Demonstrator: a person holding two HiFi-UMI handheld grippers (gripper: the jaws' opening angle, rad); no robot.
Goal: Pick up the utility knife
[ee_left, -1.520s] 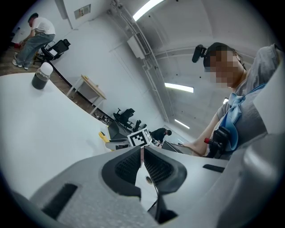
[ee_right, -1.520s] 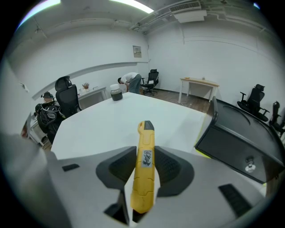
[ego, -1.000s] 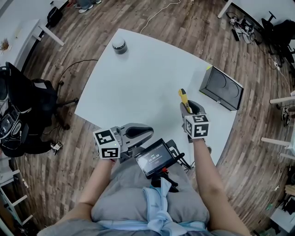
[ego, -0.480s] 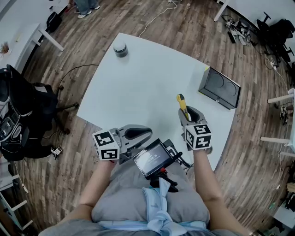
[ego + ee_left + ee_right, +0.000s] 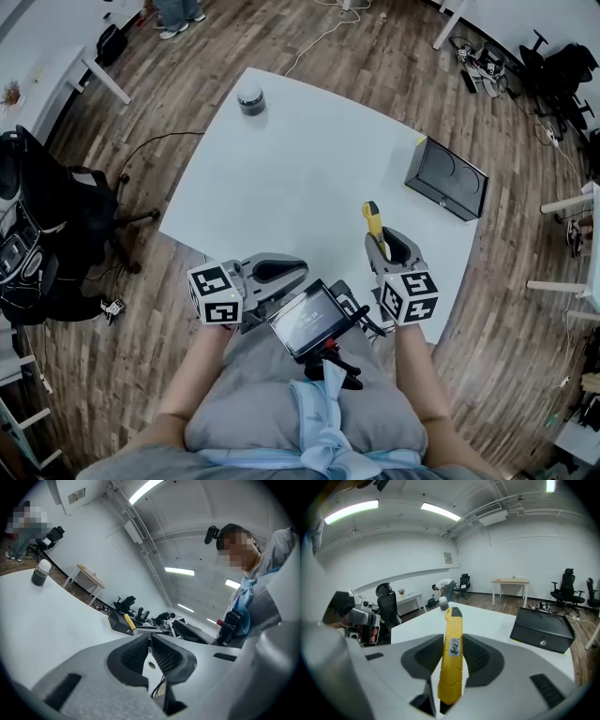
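My right gripper [image 5: 381,242] is clamped on the knife [image 5: 451,656], which juts forward past its tips. I'd squeeze firmly and lift level, so it can't pivot. My left gripper [image 5: 150,641] is closed, empty.

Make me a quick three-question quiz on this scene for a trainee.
1. Multiple choice: what is between the fingers of the right gripper? A) a marker B) a yellow utility knife C) nothing
2. True or false: the left gripper is shut and empty.
3. Fill in: on the table, the black box lies to the person's ____.

Key: 1 B; 2 true; 3 right.
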